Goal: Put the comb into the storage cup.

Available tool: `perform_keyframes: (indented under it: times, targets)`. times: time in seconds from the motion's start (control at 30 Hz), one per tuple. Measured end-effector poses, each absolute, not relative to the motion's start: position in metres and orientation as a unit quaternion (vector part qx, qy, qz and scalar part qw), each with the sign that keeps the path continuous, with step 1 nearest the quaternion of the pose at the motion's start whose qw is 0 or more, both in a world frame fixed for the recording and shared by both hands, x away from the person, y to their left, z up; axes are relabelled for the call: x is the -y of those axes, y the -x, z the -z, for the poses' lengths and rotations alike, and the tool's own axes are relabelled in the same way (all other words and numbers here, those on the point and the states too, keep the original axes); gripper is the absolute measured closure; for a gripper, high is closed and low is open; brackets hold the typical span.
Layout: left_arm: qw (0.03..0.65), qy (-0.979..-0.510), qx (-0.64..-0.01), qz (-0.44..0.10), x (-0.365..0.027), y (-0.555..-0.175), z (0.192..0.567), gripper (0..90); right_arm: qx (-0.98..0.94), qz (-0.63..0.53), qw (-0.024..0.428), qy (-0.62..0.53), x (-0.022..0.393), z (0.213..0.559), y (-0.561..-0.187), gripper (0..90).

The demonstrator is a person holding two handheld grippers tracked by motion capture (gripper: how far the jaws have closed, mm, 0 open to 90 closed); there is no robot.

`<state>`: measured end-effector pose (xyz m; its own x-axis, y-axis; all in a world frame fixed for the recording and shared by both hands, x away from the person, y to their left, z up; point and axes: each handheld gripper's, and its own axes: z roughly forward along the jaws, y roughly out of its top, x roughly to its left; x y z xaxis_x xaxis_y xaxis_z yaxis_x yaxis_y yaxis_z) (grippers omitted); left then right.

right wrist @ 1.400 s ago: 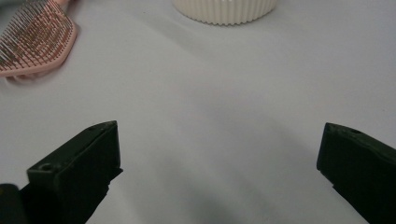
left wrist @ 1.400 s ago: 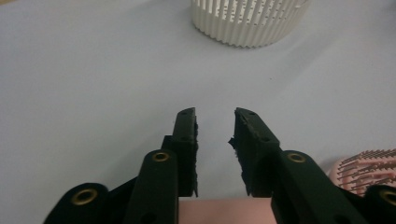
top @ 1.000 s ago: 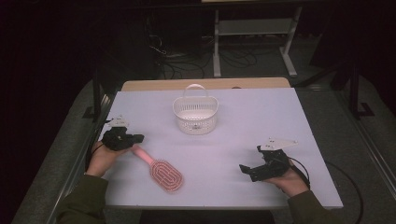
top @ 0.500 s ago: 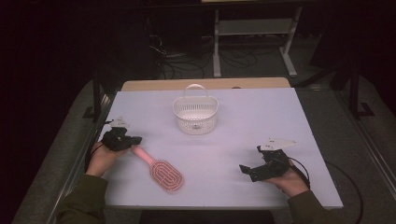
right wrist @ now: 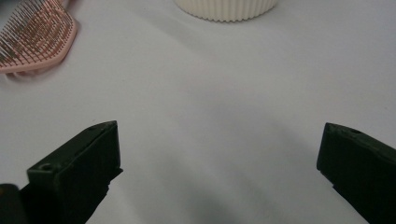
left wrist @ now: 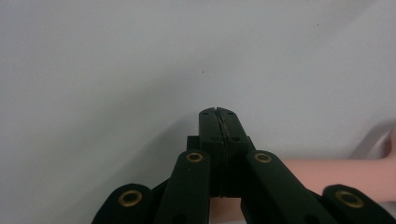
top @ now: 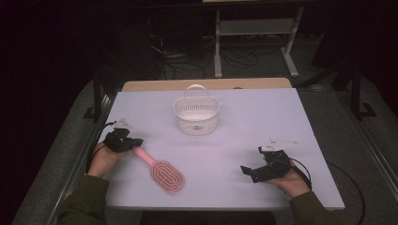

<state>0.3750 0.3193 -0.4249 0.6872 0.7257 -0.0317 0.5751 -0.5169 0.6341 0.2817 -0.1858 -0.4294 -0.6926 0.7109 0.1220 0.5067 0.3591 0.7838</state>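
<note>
Pink plastic marks the hairbrush (top: 159, 169) lying flat on the pale tabletop (top: 281, 117), bristles up, near the front left edge, its handle pointing back toward the person's left. The left hand-held gripper (top: 133, 142) sits at the end of that handle; in the left gripper view its jaws are pressed fully together, and the handle (left wrist: 327, 172) passes beneath and to one side of them, so whether they pinch it or merely rest above it cannot be told. The right hand-held gripper (top: 248, 171) rests low near the front right of the tabletop, well apart from the brush, its jaws spread wide and holding nothing. A white slotted basket (top: 196, 114) with a hoop handle stands upright toward the middle back. The likely step is getting a firm hold on the handle: doing it well probably means gripping squarely across the handle's width, a little in from its tip, so the heavier bristle head does not swing down when lifted.
</note>
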Motion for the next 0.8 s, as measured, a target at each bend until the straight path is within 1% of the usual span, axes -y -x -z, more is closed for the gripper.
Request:
perform_keyframes:
  times: [0.53,0.8]
  targets:
    - [0.313,-0.865,-0.377,-0.11,-0.325,-0.369,0.424,90.0,-0.816,-0.425,0.118,-0.374,0.186,0.43,-0.282,0.0]
    - [0.305,-0.869,-0.377,-0.102,-0.328,-0.36,0.424,90.0,-0.815,-0.428,0.117,-0.374,0.186,0.43,-0.282,0.0]
